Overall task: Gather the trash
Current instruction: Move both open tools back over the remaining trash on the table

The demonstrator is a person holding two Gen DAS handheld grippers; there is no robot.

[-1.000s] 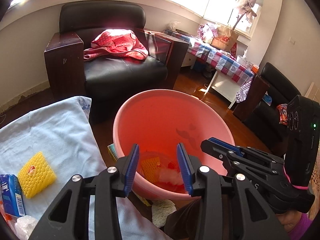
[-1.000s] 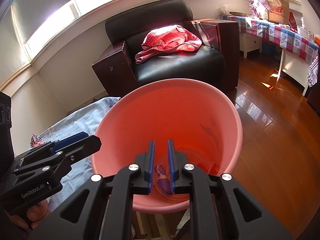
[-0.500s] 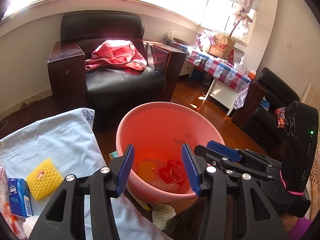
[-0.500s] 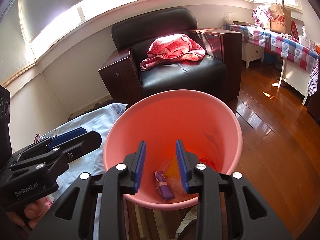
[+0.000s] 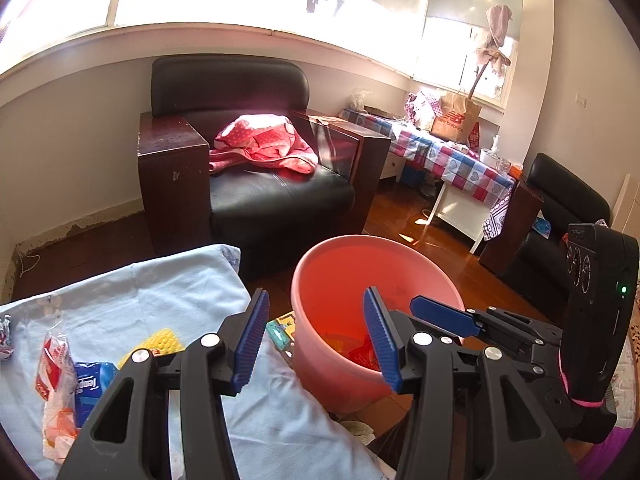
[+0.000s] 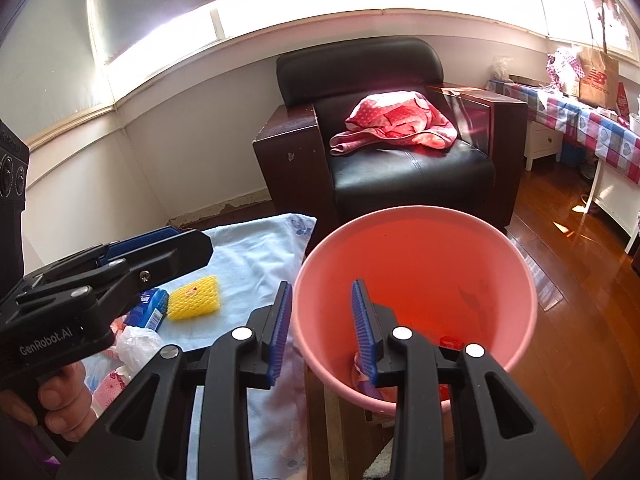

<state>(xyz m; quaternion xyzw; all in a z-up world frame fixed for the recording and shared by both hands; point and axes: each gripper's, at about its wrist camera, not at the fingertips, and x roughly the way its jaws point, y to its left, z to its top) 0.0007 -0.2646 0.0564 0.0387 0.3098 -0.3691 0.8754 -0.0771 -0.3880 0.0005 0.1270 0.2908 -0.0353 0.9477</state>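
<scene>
Left claw (image 5: pixel 316 338) spread wide and empty, nothing between the blue pads; its jaws have just been opening. Right claw (image 6: pixel 322 330) parted too, also bare, jaws likewise just opened. Both hang near the rim of the pink bucket (image 6: pixel 516 256), which stands on the wooden floor just beside the cloth-covered desk (image 5: pixel 160 300); red and purple wrappers already lie at its bottom.

Out on the desk, more trash waits: the yellow foam net (image 6: pixel 195 298) lies flat on the blue cloth, a blue tissue pack (image 5: pixel 91 390) touching it, a crinkled clear plastic bag (image 5: pixel 56 392) just beside that.

The foam net looks featherlight and squashy (it'll collapse under the pads), so I'd pinch it at an edge. The bag is probably slippery, best bunched at a fold. The tissue pack seems soft but firmer; take it across its narrow width.
</scene>
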